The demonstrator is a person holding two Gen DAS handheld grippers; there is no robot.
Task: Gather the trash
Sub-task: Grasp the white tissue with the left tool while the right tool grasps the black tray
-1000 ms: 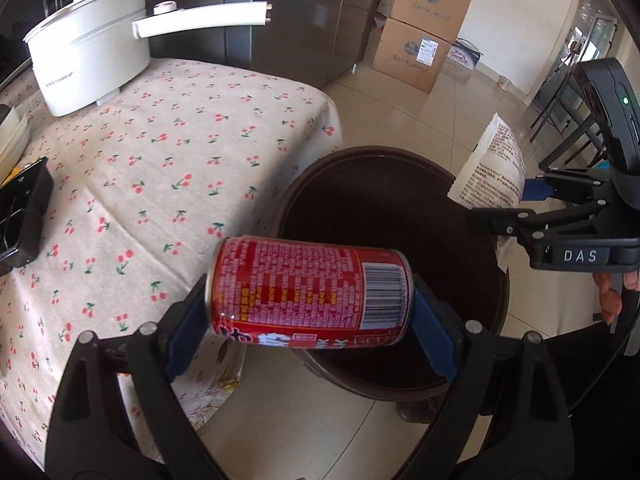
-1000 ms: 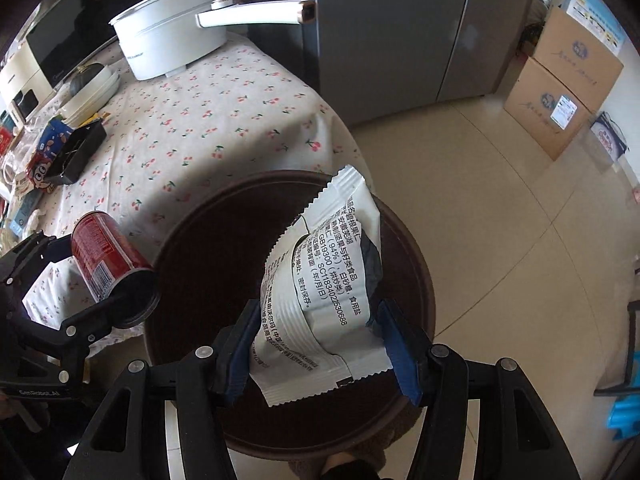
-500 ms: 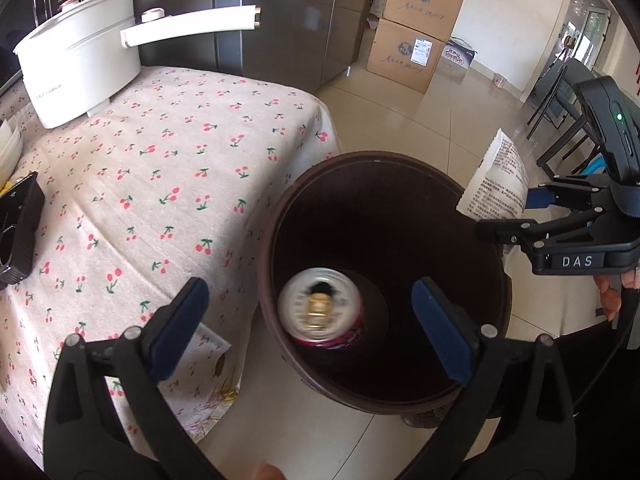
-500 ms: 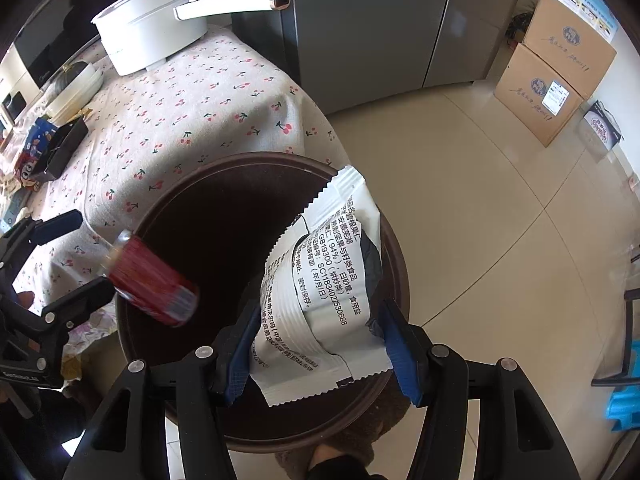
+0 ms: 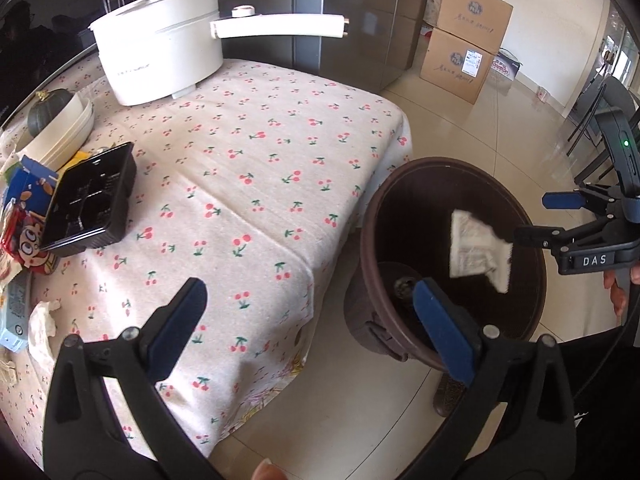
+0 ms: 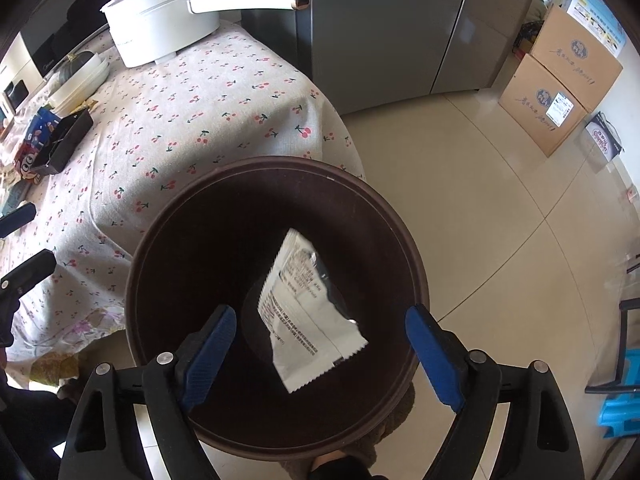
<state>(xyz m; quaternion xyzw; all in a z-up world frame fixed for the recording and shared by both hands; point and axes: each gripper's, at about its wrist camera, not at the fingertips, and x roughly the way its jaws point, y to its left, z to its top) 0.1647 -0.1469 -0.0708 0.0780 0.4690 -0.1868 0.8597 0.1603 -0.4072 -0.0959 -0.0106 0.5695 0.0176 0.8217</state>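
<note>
White wrapper (image 6: 308, 312) is dropping inside the brown bin (image 6: 416, 280), free of the right gripper (image 6: 320, 344), whose jaws are opening; its long axis is tilting, notched end nearest that gripper. The left gripper (image 5: 308, 320) is hanging wide and empty beside the bin. Wrappers (image 5: 24, 236) are waiting on the table (image 5: 256, 168) beside it.
</note>
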